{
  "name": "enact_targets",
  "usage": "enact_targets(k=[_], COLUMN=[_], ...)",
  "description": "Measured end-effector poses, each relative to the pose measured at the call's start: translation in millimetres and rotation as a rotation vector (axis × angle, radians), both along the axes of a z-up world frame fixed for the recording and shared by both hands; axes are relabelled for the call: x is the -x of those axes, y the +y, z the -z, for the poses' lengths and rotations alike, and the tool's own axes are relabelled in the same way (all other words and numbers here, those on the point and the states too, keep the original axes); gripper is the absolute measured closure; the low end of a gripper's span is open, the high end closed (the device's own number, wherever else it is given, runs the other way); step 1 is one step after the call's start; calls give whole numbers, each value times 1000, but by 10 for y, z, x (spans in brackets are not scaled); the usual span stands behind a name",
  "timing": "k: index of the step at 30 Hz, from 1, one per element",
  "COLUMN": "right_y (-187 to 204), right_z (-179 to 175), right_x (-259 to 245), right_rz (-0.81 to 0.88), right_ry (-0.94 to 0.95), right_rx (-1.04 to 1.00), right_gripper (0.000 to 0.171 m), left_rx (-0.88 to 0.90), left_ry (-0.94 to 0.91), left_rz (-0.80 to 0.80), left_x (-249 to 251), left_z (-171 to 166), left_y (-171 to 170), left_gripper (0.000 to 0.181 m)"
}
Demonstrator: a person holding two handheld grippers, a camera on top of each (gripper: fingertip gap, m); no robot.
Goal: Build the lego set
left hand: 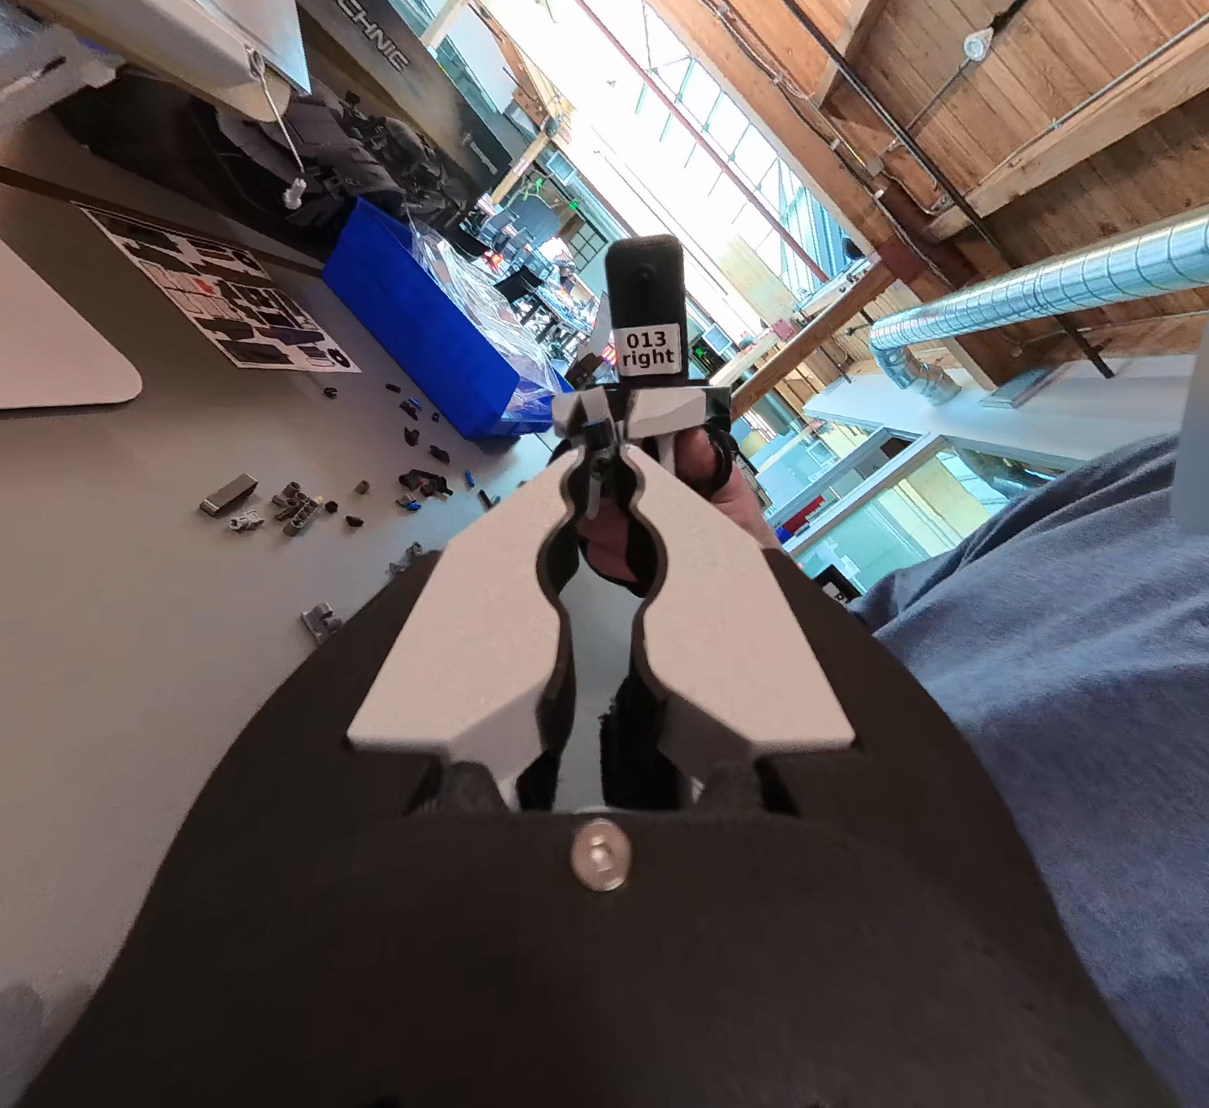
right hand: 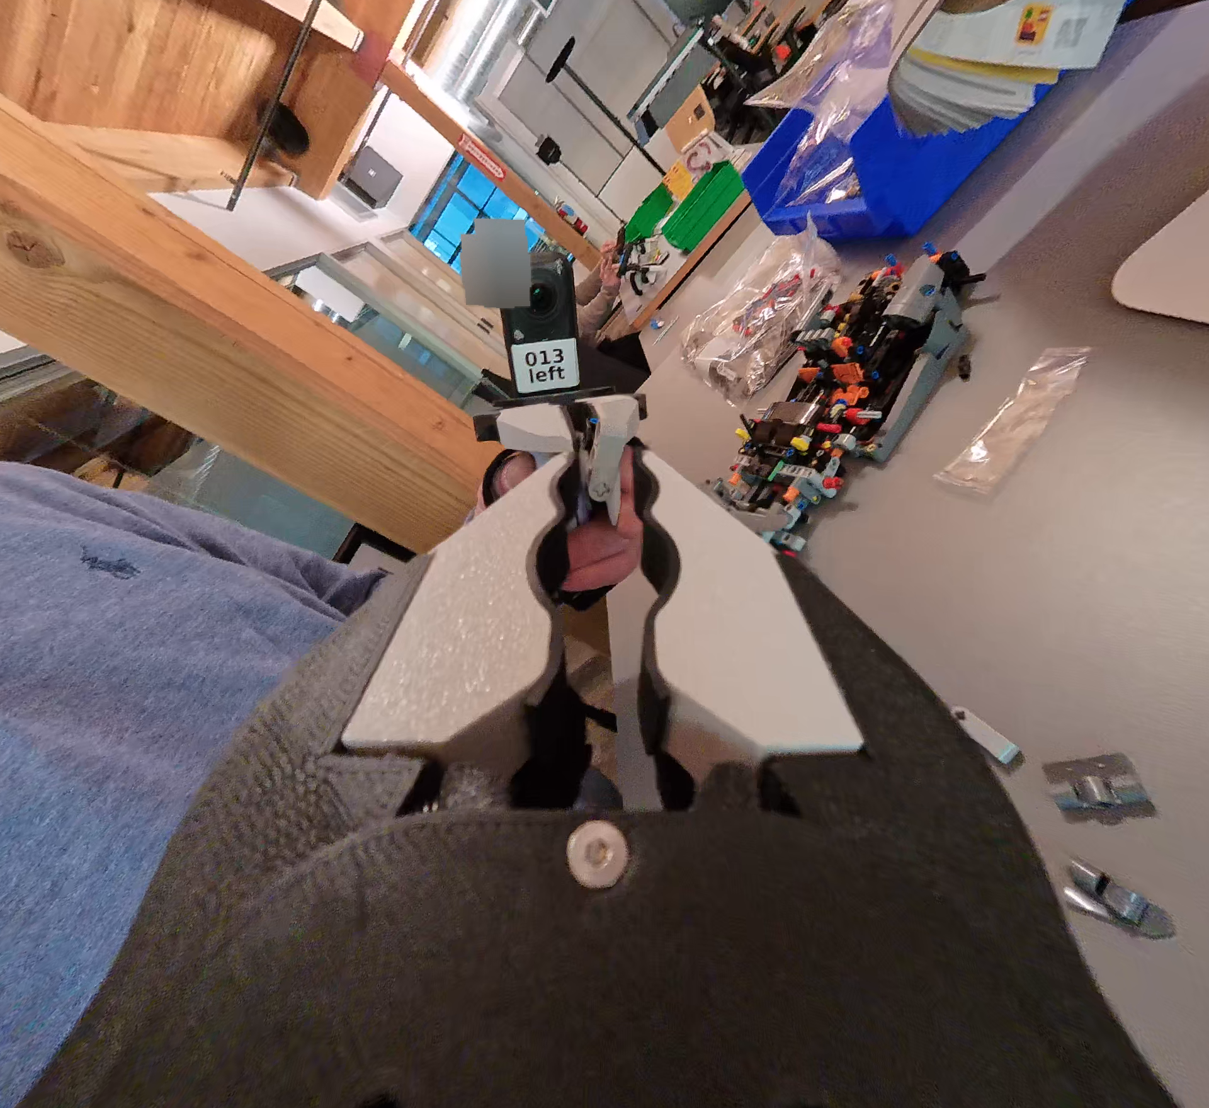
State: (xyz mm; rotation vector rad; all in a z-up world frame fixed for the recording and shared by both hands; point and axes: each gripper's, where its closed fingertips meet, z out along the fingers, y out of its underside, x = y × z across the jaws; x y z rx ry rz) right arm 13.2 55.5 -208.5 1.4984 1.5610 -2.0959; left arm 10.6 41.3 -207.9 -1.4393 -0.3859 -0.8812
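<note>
Both grippers are raised above the grey table and point at each other, tip to tip. In the left wrist view, my left gripper [left hand: 605,460] is shut on a small light grey lego piece [left hand: 593,491], which sits between its white fingers. The right gripper [left hand: 612,422] faces it and touches the same small assembly, which includes a black part [left hand: 598,434]. In the right wrist view, my right gripper [right hand: 602,465] is shut on the light grey piece [right hand: 605,474]. The left gripper [right hand: 579,422] is opposite, with a blue pin [right hand: 592,422] at its tips. The exact contact between them is hidden.
Loose small lego parts [left hand: 294,501], a sticker sheet [left hand: 216,285], a blue bin [left hand: 419,317] and the set's box [left hand: 366,29] lie on the table. A partly built model [right hand: 870,370], plastic bags [right hand: 752,317], metal clips [right hand: 1099,788] and a person's blue sleeve [right hand: 131,651] are nearby. The tips of both grippers are at nearly the same place. From either gripper's tips it is about 25 cm to the partly built model [right hand: 870,370].
</note>
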Motion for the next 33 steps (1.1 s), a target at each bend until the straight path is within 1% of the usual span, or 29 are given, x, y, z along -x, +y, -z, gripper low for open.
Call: enact_targets(k=[1, 3, 8, 12, 17, 19, 33], right_y=[-17, -15, 6, 31, 11, 3, -13], right_z=[4, -4, 22, 29, 31, 37, 35], right_x=[-6, -9, -16, -26, -52, -58, -117], right_rz=[-9, -13, -3, 11, 14, 19, 52], right_ry=[1, 1, -15, -19, -21, -23, -23], right_rx=[-4, 10, 47, 57, 60, 58, 83], right_gripper=[164, 165, 166, 166, 166, 166, 165], left_rx=[2, 5, 25, 27, 54, 62, 23], left_ry=[3, 3, 49, 88, 121, 129, 50], left_rz=[7, 23, -6, -20, 56, 86, 127], left_x=[-10, -23, -8, 49, -25, -72, -134], left_z=[4, 16, 60, 51, 83, 101, 89], left_y=[7, 11, 23, -25, -9, 14, 2], left_gripper=[176, 176, 175, 169, 170, 175, 176])
